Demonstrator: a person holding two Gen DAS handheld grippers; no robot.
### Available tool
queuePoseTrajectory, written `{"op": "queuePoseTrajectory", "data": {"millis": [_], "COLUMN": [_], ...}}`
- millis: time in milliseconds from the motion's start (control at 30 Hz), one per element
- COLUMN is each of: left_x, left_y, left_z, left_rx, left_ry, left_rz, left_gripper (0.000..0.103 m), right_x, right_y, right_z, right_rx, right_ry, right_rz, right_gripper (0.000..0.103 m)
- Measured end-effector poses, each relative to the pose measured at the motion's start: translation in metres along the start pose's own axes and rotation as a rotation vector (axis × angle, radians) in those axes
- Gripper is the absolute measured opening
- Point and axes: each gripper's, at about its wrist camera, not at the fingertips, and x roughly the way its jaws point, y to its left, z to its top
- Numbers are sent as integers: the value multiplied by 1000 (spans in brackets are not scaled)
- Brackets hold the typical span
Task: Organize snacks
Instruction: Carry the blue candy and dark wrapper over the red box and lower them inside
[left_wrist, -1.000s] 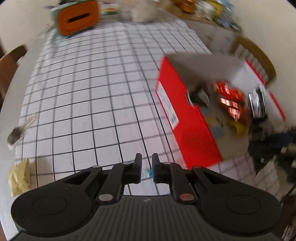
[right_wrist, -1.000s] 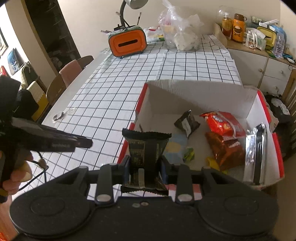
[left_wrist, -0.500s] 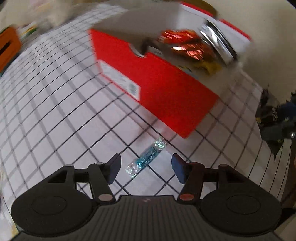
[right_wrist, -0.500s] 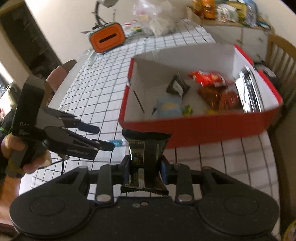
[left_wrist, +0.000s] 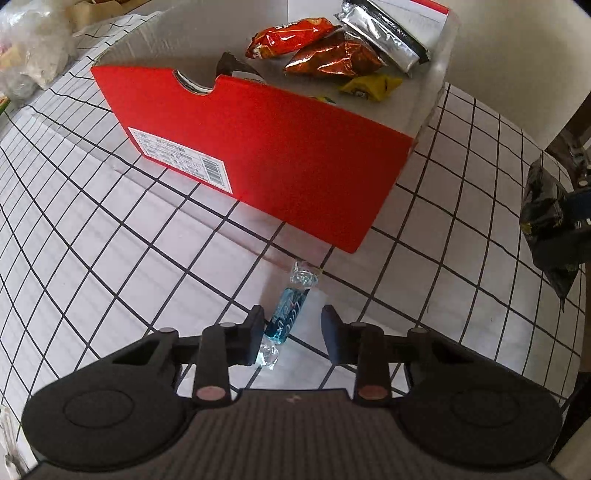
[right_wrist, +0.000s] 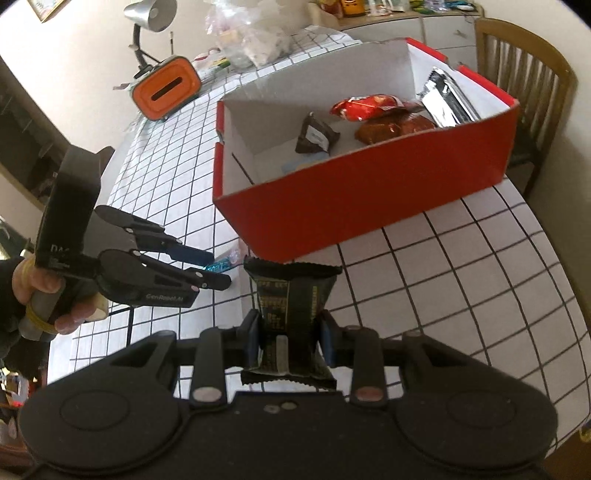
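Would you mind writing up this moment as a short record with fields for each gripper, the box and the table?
left gripper: open, fingers either side of the blue wrapped candy lying on the checked tablecloth
right gripper: shut on the black snack packet, in front of the box
red box: open, holding red, brown, silver, yellow and dark packets
background: orange container and desk lamp

My left gripper (left_wrist: 292, 335) is low w/ jaws spread apart, left finger (left_wrist: 254, 339) touching the blue foil-wrapped candy (left_wrist: 287, 316) lying btwn the tips. My left hand (right_wrist: 44, 295) grips its handle. My right gripper (right_wrist: 290, 341) has jaws closed on the upright black foil snack packet (right_wrist: 290, 306).
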Motion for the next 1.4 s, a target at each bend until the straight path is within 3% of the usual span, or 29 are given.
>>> {"op": "queuePoseTrajectory", "data": {"millis": [133,267,567,933,1200,1400], "left_x": [-1,-3,-19,-48,-82,-108], "left_y": [-2,-6,1,4,-4,-15], "left_z": [-2,-7,-20,-27,-17,12], "left_rx": [-38,-91,-336,-506,-566,-580], "left_ry": [-16,-41,-86,-130,-193,-267], "left_rz": [11,43,112,130,162,190], "left_gripper": [13,12,12,12,12,12], "right_x": [-3,-5,-4,-13,-31,-40], "right_y": [-2,-4,-13,-24,-34,-49], "right_z": [-2,-3,1,23,45,73], "right_rx": [19,28,32,-38,-94,-147], "right_ry": [-14,-27,-33,-46,-69,-82], "right_rz": [-8,-20,-29,4,48,52], "right_gripper": [31,31,31,31,31,31]}}
